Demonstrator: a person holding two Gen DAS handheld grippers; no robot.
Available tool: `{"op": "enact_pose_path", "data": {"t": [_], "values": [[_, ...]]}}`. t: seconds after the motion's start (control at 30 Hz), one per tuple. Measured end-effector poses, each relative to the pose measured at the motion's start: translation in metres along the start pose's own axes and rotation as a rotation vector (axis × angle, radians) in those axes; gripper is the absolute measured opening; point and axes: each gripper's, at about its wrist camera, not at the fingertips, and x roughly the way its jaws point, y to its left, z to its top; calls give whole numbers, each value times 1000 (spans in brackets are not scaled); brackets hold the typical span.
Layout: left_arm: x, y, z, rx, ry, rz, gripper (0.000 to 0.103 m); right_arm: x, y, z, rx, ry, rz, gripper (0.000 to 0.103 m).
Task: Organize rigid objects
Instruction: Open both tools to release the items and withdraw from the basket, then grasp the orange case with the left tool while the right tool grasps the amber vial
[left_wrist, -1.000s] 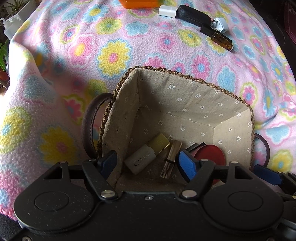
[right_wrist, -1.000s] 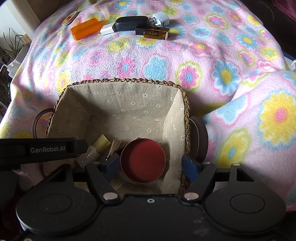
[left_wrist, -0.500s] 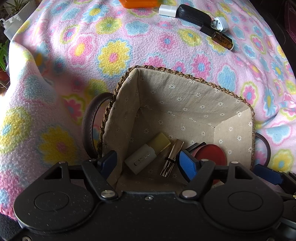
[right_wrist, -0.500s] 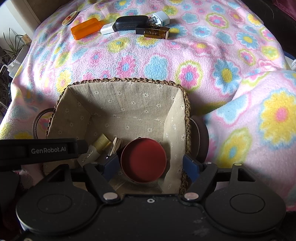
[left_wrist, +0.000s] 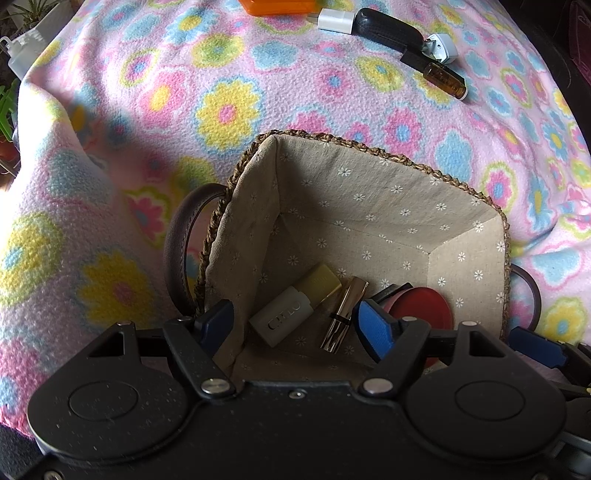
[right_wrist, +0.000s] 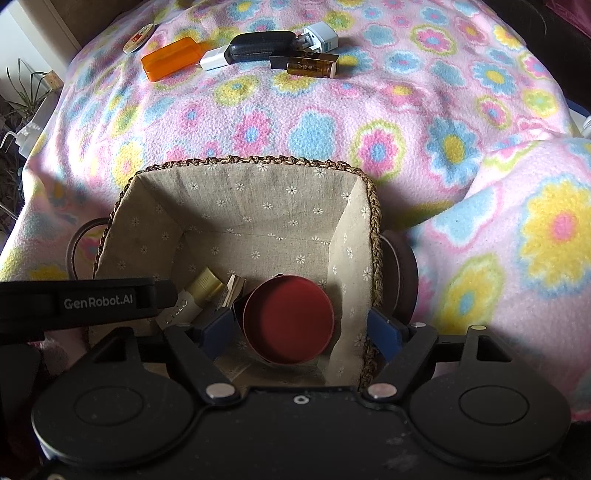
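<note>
Releasing the red tin (right_wrist: 289, 320) into the basket (right_wrist: 258, 162), my right jaws have just been opening around it; left jaws hang open, empty.

Red round tin (right_wrist: 290, 319) inside lined basket (right_wrist: 258, 162)

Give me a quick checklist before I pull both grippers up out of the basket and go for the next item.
1. Right gripper clear of the red tin: ok, its jaws have just been opening and stand off the tin.
2. Left gripper empty: ok, the white tube and gold lipstick lie loose between its open jaws.
3. Tin resting flat: not ok, it leans.
4. Basket upright: ok.
5. Items left on the blanket: ok, the orange case among others.
</note>
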Motion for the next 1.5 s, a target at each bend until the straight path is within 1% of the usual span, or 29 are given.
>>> {"op": "enact_pose_path", "data": {"t": [0.47, 0.77, 0.97, 1.13, 1.3, 1.4, 1.5], "values": [[-2, 0, 1, -1, -10, 11, 71, -1, -2, 0, 10, -3, 9, 80], [-5, 0, 0, -7, -19, 13, 71, 0, 0, 0, 4, -2, -3, 81], [-14, 0, -2, -8, -67, 24, 71, -4, -2, -1, 6, -9, 1, 81], [-26, 0, 0, -16, -136, 36, 76, -13, -3, 0, 2, -41, -14, 85], [-30, 0, 8, -19, -138, 10, 76, -19, -8, 8, 22, -54, 1, 87], [-33, -2, 18, 2, -151, 20, 76, -21, -10, 19, 25, -78, 1, 87], [-35, -2, 31, 15, -169, 33, 77, -24, -11, 34, 5, -125, -27, 89]]}}
